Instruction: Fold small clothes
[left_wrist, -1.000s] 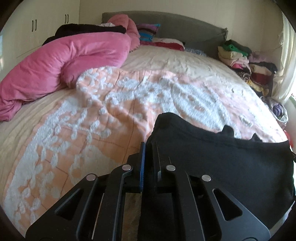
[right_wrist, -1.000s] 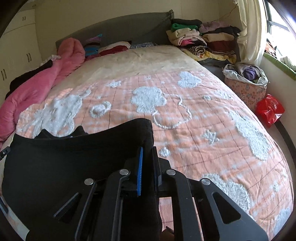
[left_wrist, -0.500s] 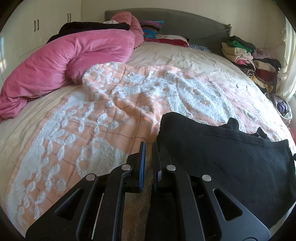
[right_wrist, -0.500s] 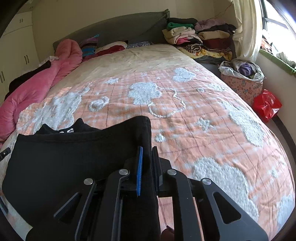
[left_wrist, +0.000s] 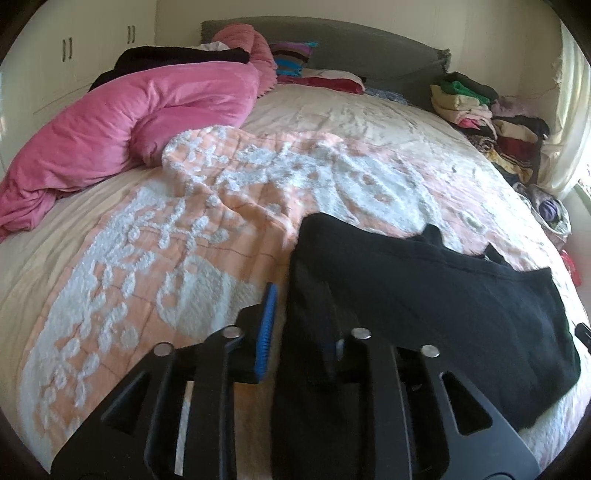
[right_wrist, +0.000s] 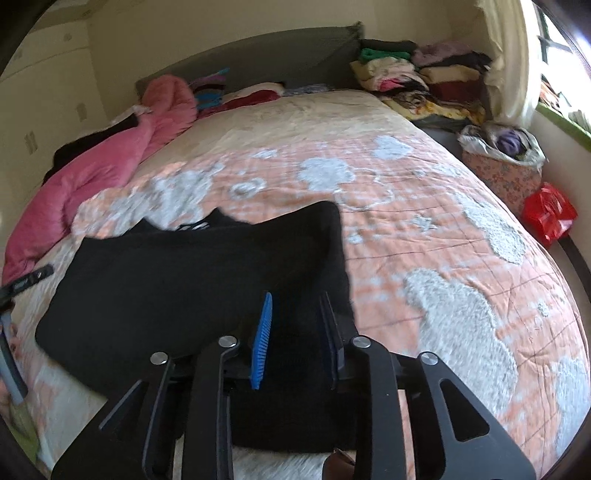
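A black garment (left_wrist: 424, 295) lies folded flat on the peach and white bedspread (left_wrist: 184, 240). It also shows in the right wrist view (right_wrist: 184, 280). My left gripper (left_wrist: 299, 295) is open over the garment's left edge, the cloth lying loose between its jaws. My right gripper (right_wrist: 297, 306) is open over the garment's right edge, the cloth lying between its jaws. The other gripper's tip (right_wrist: 26, 282) shows at the left edge of the right wrist view.
A pink duvet (left_wrist: 129, 118) is heaped at the bed's far left. Stacks of folded clothes (left_wrist: 487, 110) stand at the far right by the grey headboard (left_wrist: 351, 48). A flowered box (right_wrist: 502, 166) and a red bag (right_wrist: 550, 214) sit beside the bed.
Both grippers were shut on the garment's corners a second ago. They lowered it onto the bed and both have opened, leaving the cloth flat.
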